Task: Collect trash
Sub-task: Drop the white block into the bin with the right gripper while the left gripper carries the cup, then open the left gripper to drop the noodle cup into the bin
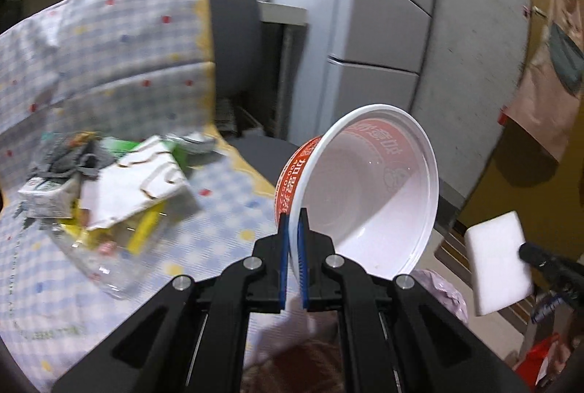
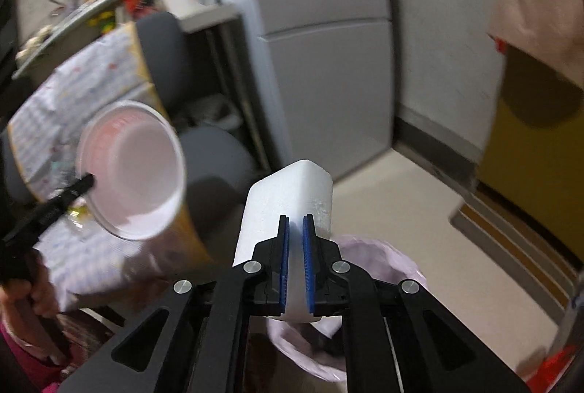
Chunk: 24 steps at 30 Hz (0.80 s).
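trash pile (image 1: 109, 188): blurred | bin bag (image 2: 365, 254): mostly hidden behind tool

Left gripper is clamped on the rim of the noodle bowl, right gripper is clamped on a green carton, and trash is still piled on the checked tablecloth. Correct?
Not quite. The right gripper is clamped on a white foam block, not a green carton, as the right wrist view shows. The rest holds: the left gripper pinches the noodle bowl rim, and trash remains on the checked tablecloth.
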Each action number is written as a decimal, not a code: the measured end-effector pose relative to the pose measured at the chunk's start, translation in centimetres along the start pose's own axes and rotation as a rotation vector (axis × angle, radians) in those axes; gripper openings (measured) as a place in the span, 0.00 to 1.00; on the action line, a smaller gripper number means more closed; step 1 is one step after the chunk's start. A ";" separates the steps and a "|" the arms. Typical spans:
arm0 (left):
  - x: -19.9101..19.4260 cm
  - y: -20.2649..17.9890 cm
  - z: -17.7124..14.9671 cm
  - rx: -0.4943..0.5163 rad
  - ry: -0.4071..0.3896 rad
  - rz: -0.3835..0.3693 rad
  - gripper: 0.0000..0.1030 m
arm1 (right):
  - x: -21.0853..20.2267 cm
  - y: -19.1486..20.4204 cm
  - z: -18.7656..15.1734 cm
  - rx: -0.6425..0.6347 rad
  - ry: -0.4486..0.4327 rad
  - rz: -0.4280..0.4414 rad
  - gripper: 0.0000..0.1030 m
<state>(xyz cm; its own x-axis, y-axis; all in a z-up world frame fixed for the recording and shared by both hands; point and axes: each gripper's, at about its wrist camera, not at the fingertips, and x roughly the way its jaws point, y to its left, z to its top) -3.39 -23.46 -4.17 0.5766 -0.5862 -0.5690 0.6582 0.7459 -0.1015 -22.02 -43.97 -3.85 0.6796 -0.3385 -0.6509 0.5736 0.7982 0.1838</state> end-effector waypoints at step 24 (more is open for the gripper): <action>3.4 -11.4 -3.2 0.235 0.175 -0.277 0.03 | -4.2 -5.7 1.1 0.114 -0.158 -0.069 0.24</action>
<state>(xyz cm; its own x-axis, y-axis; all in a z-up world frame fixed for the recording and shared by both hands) -10.48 -32.90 -7.55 0.2845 -0.6769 -0.6789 0.8816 0.4630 -0.0923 -27.67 -47.63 -1.38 0.6949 -0.4712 -0.5432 0.6632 0.7120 0.2307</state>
